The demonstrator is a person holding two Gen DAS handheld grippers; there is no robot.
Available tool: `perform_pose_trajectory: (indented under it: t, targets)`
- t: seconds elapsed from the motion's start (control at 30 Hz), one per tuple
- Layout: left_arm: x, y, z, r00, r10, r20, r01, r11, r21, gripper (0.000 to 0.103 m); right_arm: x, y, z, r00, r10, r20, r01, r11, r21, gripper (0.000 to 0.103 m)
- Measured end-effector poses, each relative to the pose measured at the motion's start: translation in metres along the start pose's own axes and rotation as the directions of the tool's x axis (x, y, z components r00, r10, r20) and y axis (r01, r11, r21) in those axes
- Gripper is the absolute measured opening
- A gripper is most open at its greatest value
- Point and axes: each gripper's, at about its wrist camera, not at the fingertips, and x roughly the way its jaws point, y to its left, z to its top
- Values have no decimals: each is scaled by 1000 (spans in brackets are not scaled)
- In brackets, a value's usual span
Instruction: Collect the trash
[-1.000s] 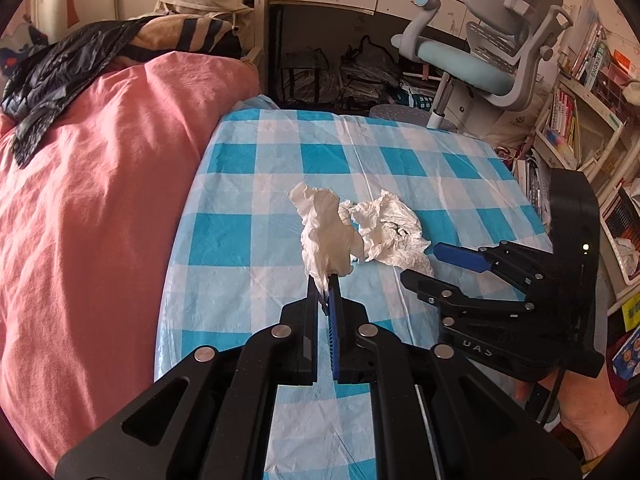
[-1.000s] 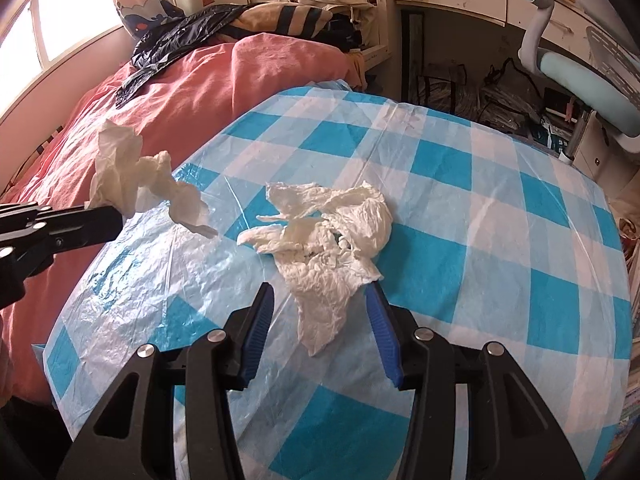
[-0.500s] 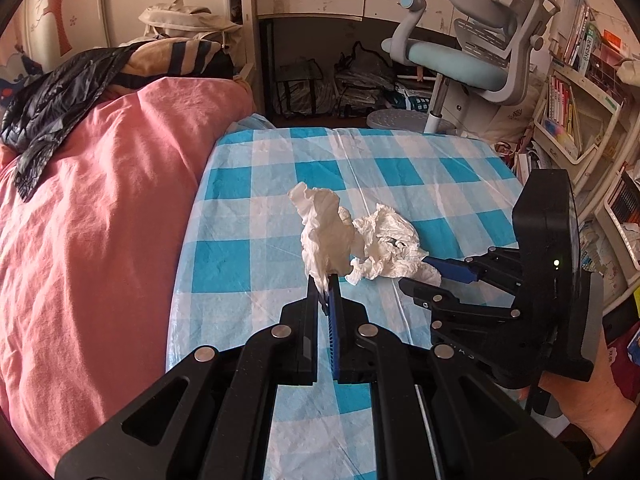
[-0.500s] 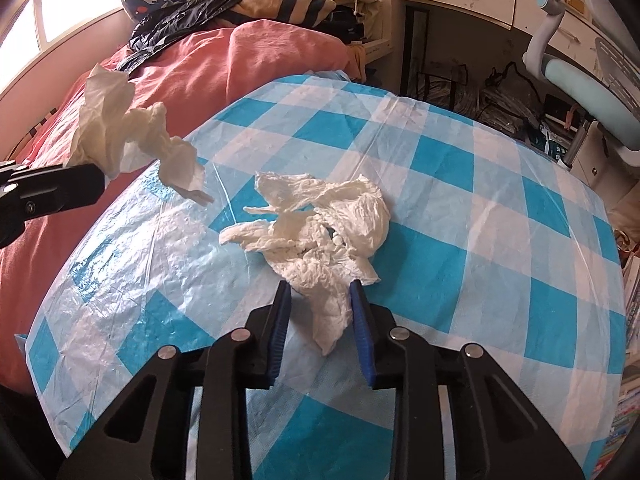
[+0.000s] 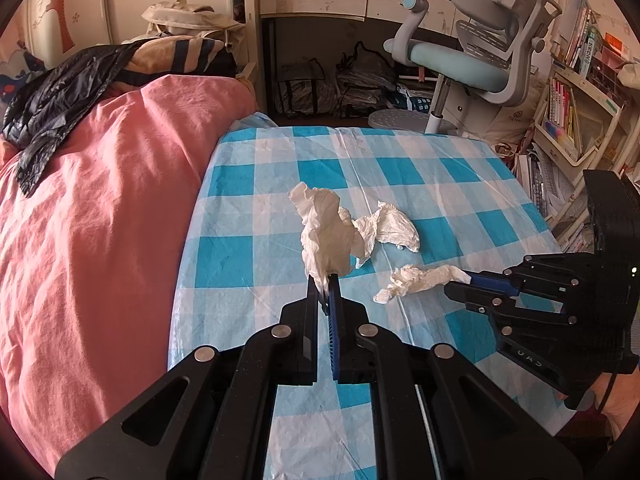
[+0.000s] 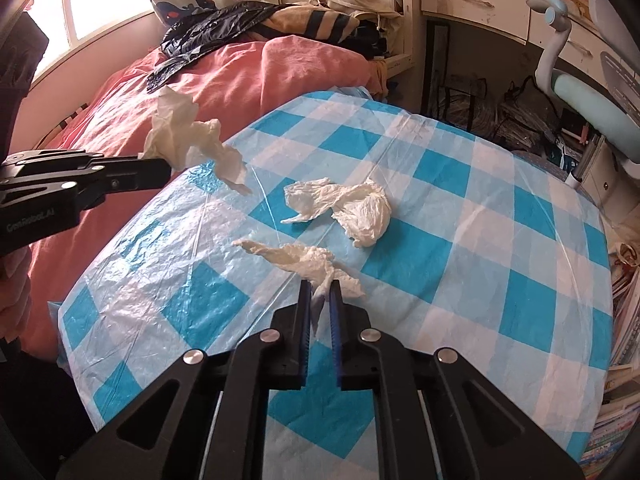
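My left gripper (image 5: 324, 282) is shut on a crumpled white tissue (image 5: 326, 236) and holds it up above the blue-checked table (image 5: 248, 256); both show at the left of the right wrist view, the gripper (image 6: 160, 172) and its tissue (image 6: 184, 140). My right gripper (image 6: 320, 292) is shut on a second white tissue (image 6: 308, 260), lifted just off the cloth; in the left wrist view that gripper (image 5: 466, 280) holds the tissue (image 5: 420, 280) at the right. A third crumpled tissue (image 6: 356, 208) lies loose on the table, also in the left wrist view (image 5: 390, 226).
A bed with a pink cover (image 5: 88, 216) runs along the table's left edge, with a black jacket (image 5: 56, 92) on it. A grey-blue desk chair (image 5: 480, 52) and a desk stand beyond the far edge. Bookshelves (image 5: 576, 112) crowd the right side.
My right gripper has shut on one tissue and pulled it up and away from the pile, leaving the other piece on the cloth. My left gripper kept hold of its tissue.
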Motion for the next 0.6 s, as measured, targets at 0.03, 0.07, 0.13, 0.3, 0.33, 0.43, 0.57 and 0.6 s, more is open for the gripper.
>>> perform_pose_trajectory:
  t: [0.03,0.07,0.13,0.3,0.33,0.43,0.57,0.6]
  targets:
    - [-1,0,-1,1000,0,1,0,1000,-2,5,-4,0,-1,1000,8,6,-8,1000,0,10]
    - [-2,1,-3,1000,-2,1,2,1000,-5,5,-8,0,-1,1000,16,11,-16,1000,0,10]
    - [-5,2,-6,1000,-12,0,12,1000,-11,5,-17,3,-4,999,29,22,-29,1000,-5,10]
    - [-19,1,-25,999,-44,-1,44,999,-23,5,-53,16,-17,995,77,56,-74,996,-39,10]
    - [-22,3,-31,999,-46,-7,46,998,-31,5,-62,22,-21,994,95,63,-92,994,-55,10]
    - [-32,8,-48,999,-52,-14,51,997,-53,5,-87,40,-36,985,157,65,-150,984,-98,10]
    - [-51,11,-75,997,-70,-26,68,994,-80,5,-109,67,-65,964,264,26,-257,955,-147,10]
    - [-56,9,-82,997,-71,-28,69,995,-74,5,-112,74,-73,960,281,9,-276,948,-160,10]
